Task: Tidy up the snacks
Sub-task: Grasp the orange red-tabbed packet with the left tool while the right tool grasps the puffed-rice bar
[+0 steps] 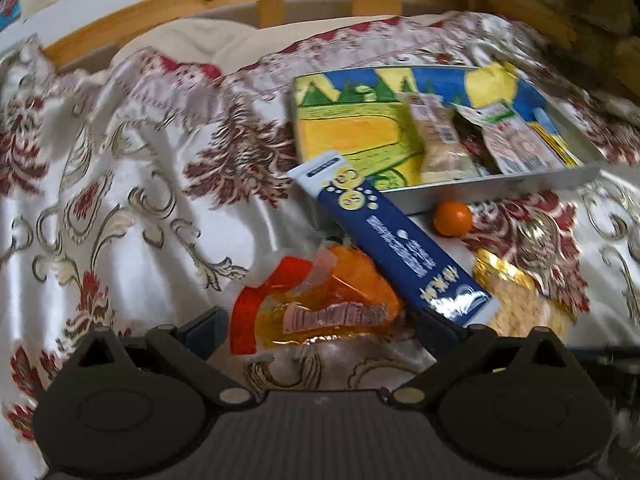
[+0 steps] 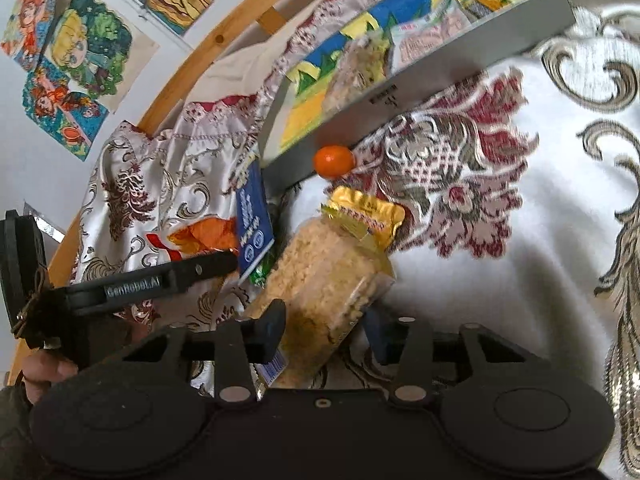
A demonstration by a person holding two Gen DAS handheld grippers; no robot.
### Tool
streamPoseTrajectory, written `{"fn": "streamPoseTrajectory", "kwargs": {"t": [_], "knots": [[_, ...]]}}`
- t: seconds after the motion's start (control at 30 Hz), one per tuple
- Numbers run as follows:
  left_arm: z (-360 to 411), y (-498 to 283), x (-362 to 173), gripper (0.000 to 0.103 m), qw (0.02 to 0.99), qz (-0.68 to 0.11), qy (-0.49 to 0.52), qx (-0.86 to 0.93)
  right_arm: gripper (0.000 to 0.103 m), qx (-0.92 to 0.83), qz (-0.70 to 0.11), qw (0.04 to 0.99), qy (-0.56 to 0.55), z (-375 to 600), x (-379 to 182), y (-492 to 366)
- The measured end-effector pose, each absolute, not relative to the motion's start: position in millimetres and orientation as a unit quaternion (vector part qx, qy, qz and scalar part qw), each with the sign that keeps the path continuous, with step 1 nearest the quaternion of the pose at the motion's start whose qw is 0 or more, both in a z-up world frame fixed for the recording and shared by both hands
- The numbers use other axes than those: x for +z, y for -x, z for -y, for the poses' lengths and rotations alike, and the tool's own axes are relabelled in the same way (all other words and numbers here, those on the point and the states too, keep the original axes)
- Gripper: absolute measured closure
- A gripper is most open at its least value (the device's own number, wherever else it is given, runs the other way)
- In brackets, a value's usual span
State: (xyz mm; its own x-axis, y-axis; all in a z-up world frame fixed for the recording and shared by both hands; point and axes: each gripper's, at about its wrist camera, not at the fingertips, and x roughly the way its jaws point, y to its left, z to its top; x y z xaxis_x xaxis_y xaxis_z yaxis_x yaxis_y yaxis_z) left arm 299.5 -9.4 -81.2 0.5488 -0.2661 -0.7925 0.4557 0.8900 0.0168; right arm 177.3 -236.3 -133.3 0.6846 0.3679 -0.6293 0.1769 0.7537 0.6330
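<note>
Snacks are lying loose ahead of your claws because sorting is unfinished: your right gripper (image 2: 324, 334) is clamping the crumb-filled packet (image 2: 320, 300), your left gripper (image 1: 320, 332) is spreading wide around the orange wrapper (image 1: 320, 304), and the tray (image 1: 500, 188) is waiting beyond.

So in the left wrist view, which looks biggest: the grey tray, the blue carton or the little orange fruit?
1. Grey metal tray with painted lining
2. Long blue rectangular carton, though it lies nearer the camera, which flatters it
3. Small round orange fruit, clearly smallest
</note>
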Motion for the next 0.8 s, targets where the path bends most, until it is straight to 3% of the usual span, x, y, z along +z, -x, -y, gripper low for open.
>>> {"fn": "streamPoseTrajectory", "kwargs": {"t": [0.13,0.33,0.43,0.5,0.63,0.8], "knots": [[1,-302,-83,0.007,0.880,-0.427,-0.071,-0.194,0.048,0.056,-0.400,0.853,-0.332,231,-133,-179],[8,-303,-86,0.008,0.885,-0.418,-0.079,-0.188,0.028,0.070,-0.401,0.856,-0.319,222,-136,-183],[15,-303,-87,0.009,0.887,-0.410,-0.093,-0.188,0.027,0.071,-0.402,0.860,-0.305,216,-134,-183],[17,-303,-87,0.013,0.888,-0.409,-0.094,-0.188,0.029,0.069,-0.402,0.861,-0.304,216,-133,-183],[15,-299,-83,0.024,0.891,-0.405,-0.078,-0.189,0.050,0.053,-0.397,0.862,-0.312,220,-132,-181],[13,-295,-76,0.033,0.897,-0.394,-0.071,-0.186,0.061,0.051,-0.386,0.857,-0.338,229,-129,-177]]}}
